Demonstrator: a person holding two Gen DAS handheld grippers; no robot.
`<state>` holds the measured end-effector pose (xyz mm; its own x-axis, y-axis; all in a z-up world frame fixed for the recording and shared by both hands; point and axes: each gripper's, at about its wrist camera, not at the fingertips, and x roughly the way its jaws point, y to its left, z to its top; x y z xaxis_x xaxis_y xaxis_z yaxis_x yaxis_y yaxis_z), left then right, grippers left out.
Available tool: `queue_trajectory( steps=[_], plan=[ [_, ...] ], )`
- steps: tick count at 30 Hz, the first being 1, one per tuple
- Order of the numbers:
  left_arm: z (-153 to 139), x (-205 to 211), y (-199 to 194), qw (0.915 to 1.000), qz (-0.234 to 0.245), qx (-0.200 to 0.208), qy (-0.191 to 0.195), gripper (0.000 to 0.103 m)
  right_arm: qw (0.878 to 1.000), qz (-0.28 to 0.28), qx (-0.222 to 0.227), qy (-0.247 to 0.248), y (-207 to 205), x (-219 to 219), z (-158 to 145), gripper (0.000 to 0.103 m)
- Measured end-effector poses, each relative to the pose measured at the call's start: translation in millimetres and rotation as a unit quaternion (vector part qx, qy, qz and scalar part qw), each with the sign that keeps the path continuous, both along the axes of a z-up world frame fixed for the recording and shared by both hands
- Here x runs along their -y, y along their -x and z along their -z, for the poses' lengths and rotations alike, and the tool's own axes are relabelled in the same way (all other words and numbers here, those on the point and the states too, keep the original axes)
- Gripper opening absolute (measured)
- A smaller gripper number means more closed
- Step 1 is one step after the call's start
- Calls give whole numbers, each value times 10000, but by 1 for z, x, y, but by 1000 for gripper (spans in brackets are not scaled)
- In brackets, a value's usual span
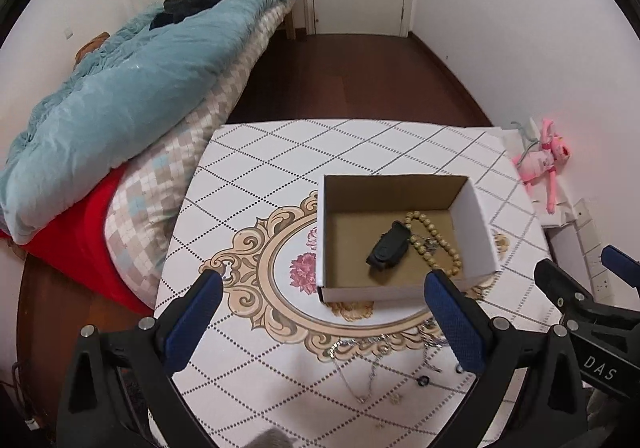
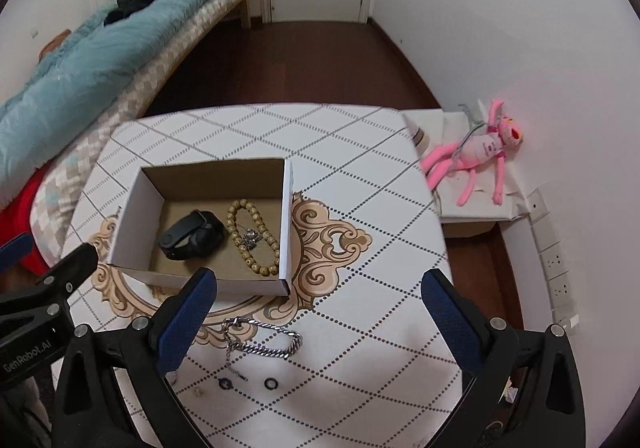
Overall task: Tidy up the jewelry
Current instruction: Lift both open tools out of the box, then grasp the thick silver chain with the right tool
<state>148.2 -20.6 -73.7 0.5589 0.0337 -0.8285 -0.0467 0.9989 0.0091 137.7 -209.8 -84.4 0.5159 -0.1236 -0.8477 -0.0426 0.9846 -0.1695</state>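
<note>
An open cardboard box stands on the patterned table. In it lie a black band, a wooden bead bracelet and a small silver piece. On the table in front of the box lie a silver chain bracelet, thin chains and two small black rings. My left gripper is open and empty, in front of the box. My right gripper is open and empty, above the chain bracelet.
The table has a white cloth with a gold ornament. A bed with a blue quilt is at the left. A pink plush toy lies on a white stand at the right. Wall sockets are on the right wall.
</note>
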Motion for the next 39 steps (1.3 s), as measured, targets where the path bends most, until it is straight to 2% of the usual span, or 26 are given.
queue_trajectory(
  steps=[10, 16, 20, 24, 27, 29, 31, 34, 38, 39],
  plan=[
    [-34, 0, 36, 9993, 8, 267, 255, 103, 9985, -40, 542, -115, 44, 4, -54, 103],
    [-34, -3, 48, 9998, -110, 144, 121, 103, 9980, -33, 520, -369, 60, 8, -65, 103],
    [0, -11, 50, 9997, -205, -107, -104, 103, 9990, 68, 96, -435, 61, 15, -33, 103],
    [55, -25, 45, 9964, -408, -686, -287, 103, 9958, 182, -462, -768, 53, 29, 20, 103],
    [86, -34, 43, 9934, -529, -994, -228, 102, 9909, 262, -733, -1096, 46, 40, 56, 99],
    [101, -39, 41, 9922, -541, -1116, -150, 102, 9904, 305, -785, -1092, 41, 44, 74, 92],
    [110, -43, 38, 9915, -531, -1187, -73, 102, 9901, 323, -848, -1071, 37, 46, 90, 92],
    [119, -44, 33, 9912, -486, -1234, 16, 101, 9893, 296, -989, -1029, 26, 45, 111, 82],
    [126, -39, 26, 9911, -313, -1289, 133, 100, 9896, 218, -1149, -837, 15, 36, 133, 80],
    [126, -37, 23, 9908, -257, -1322, 137, 100, 9921, 146, -1027, -707, 15, 32, 133, 79]
  ],
)
